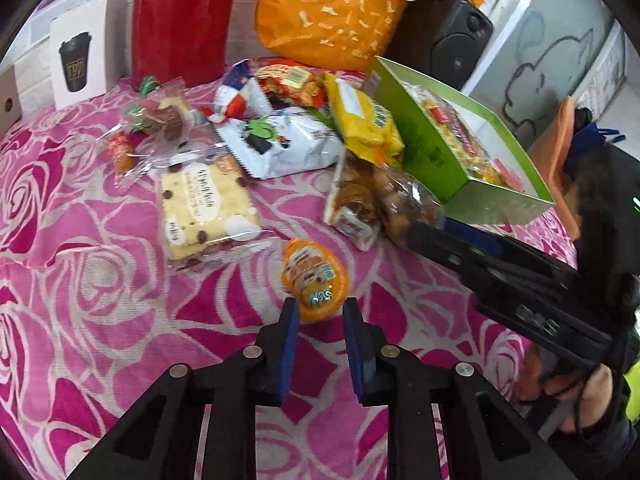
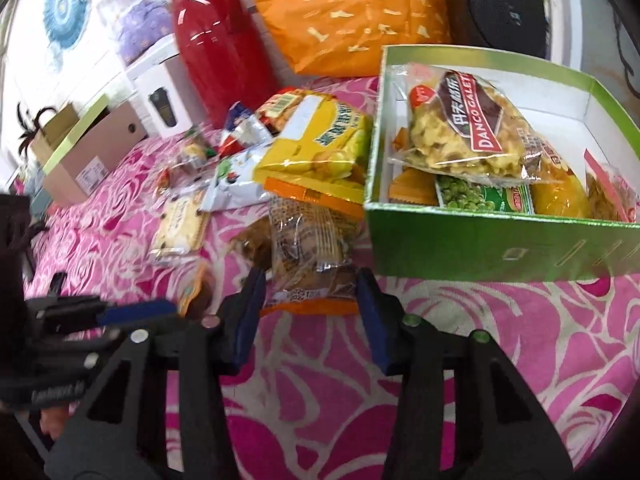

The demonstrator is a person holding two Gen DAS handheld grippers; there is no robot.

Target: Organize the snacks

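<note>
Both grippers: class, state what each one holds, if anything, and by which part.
Neither holds anything. The left gripper is open beside the orange jelly cup; the right gripper is open around the clear biscuit packet's near end.

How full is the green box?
Partly full. The green box holds several snack bags, including a pea packet, but bare white floor shows at the back.

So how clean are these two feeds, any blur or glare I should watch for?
Left wrist view: the orange jelly cup near the fingers is smeared by motion, and the red thermos carries a bright glare streak. Right wrist view: softer overall, fisheye bends the green box, glare on its snack bags.
</note>
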